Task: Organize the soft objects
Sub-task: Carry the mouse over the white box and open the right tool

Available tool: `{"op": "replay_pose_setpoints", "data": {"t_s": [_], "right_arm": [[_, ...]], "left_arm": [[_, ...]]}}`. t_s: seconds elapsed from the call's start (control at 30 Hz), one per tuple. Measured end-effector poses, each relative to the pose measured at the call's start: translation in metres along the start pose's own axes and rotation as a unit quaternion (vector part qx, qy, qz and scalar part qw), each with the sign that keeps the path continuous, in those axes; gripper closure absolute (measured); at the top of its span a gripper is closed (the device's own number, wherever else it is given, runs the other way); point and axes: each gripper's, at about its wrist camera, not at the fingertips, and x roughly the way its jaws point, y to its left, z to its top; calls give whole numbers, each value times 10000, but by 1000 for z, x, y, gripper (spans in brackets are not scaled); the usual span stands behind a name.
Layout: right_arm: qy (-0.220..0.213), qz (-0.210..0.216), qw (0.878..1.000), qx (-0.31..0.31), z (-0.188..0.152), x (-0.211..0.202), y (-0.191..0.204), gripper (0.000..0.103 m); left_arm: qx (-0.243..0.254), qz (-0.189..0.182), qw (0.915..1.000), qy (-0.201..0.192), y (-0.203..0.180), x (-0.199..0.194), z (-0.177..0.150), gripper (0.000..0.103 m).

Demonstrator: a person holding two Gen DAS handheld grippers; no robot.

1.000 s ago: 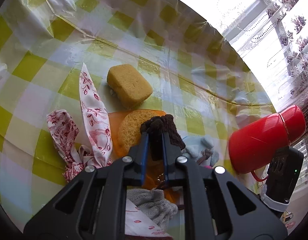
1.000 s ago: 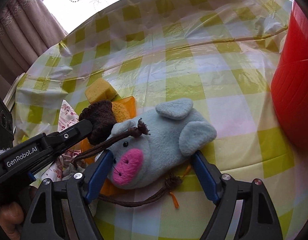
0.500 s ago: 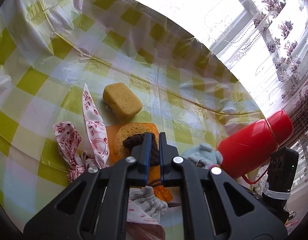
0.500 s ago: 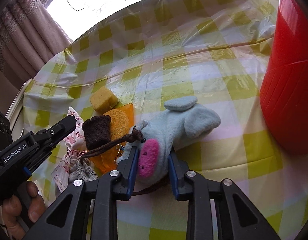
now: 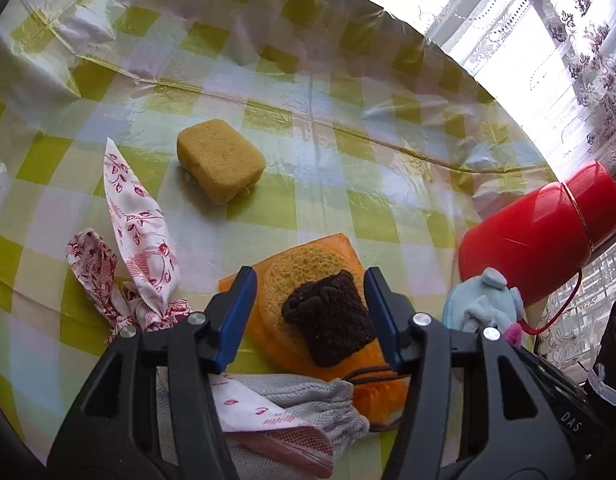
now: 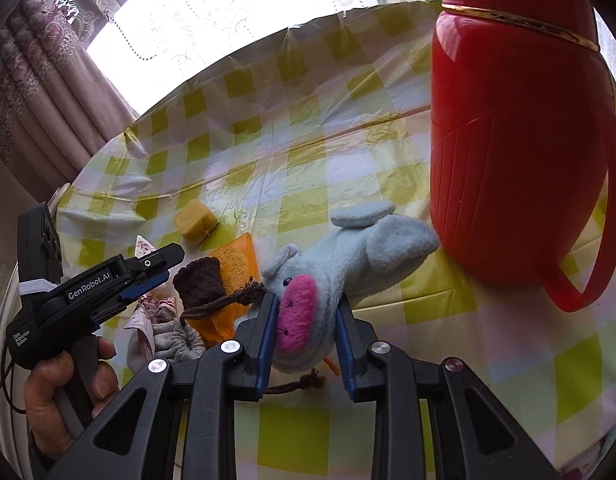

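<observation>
Your left tool [image 5: 305, 312] spread wide around brown knit piece [image 5: 328, 326] lying on round sponge [image 5: 299, 272]. Your right tool [image 6: 305, 334] pinching blue plush toy [image 6: 328, 276] beside red jug [image 6: 516, 140].

Counted on the table: two sponges, one rectangular [image 5: 221, 170] and one round [image 5: 303, 276]; one brown knitted piece [image 5: 330, 328]; one plush toy [image 6: 340, 264]; one red jug [image 6: 516, 140]; two printed cloths [image 5: 135, 216]; one grey cloth [image 5: 308, 408].

Pale-blue plush [image 6: 348, 256], pink snout; yellow-green checked tablecloth [image 5: 308, 92]; red jug [image 6: 516, 128].
</observation>
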Motion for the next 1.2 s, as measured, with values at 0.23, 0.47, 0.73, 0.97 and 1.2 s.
{"op": "replay_pose_setpoints", "data": {"t_s": [0.23,0.47,0.73,0.97,1.2], "right_arm": [[206,-157,9997,50,-19,-10,-17,71],[312,-448,9983,203,-40,-25,-50,71],[306,-494,9979,277,-52,-49,-73,82],[178,-648,9977,-15,-50,-54,-52,37],[469,-1153,9904,-606,-42,-2,-24,21]], "left_arm": [[972,402,9942,220,-33,14,-16,81],[792,254,9954,-485,-26,-23,-11,82],[565,25,9939,-950,-27,-56,-17,82],[549,-125,9944,-900,-36,-60,-40,82],[653,-222,9938,-871,-46,-65,-57,82]]}}
